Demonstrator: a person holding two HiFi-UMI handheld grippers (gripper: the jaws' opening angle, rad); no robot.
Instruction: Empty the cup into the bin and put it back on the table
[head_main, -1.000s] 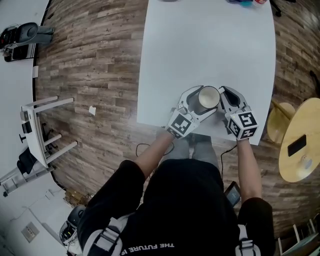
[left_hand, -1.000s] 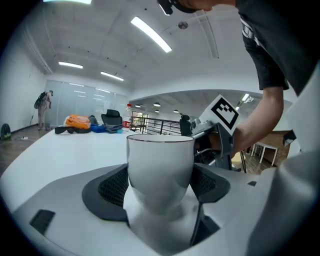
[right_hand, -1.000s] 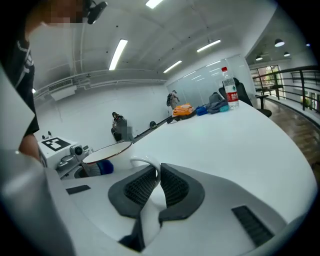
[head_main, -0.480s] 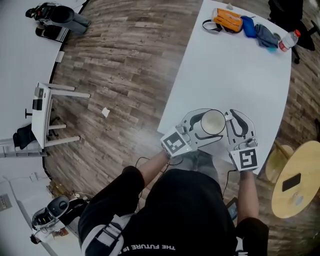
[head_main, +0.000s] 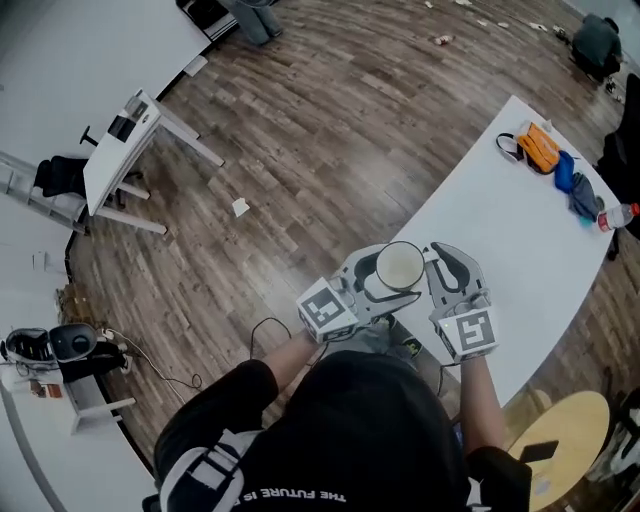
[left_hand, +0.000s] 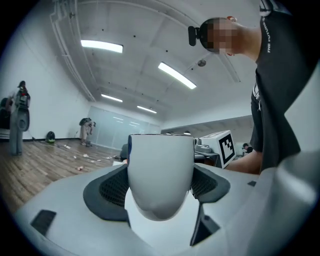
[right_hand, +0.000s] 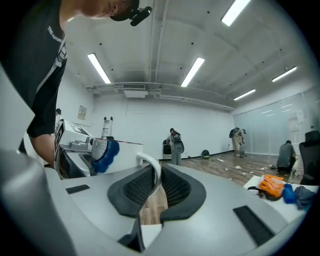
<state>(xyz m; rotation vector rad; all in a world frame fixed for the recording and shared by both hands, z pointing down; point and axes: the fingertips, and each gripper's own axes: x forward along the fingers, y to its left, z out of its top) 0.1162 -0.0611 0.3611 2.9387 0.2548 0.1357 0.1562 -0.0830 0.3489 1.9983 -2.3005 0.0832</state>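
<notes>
In the head view a white cup (head_main: 398, 268) hangs upright in front of the person, above the near left edge of the white table (head_main: 520, 230). My left gripper (head_main: 385, 278) is shut on the cup's body, which fills the gap between its dark pads (left_hand: 112, 187) in the left gripper view. The right gripper (head_main: 430, 268) is shut on the cup's thin white handle (right_hand: 153, 172). In the right gripper view the cup's wall with a blue pattern (right_hand: 106, 150) shows just left of the jaws. What the cup contains is hidden.
An orange pouch (head_main: 541, 147), blue items (head_main: 568, 172) and a bottle (head_main: 620, 215) lie at the table's far end. A round wooden stool (head_main: 560, 450) stands at lower right. On the wood floor to the left are a tilted small white desk (head_main: 125, 150), a paper scrap (head_main: 240, 207) and a cable (head_main: 265, 335).
Both grippers have lifted the cup off the table together. The view has swung left, so the table now lies to the right and more floor shows.
</notes>
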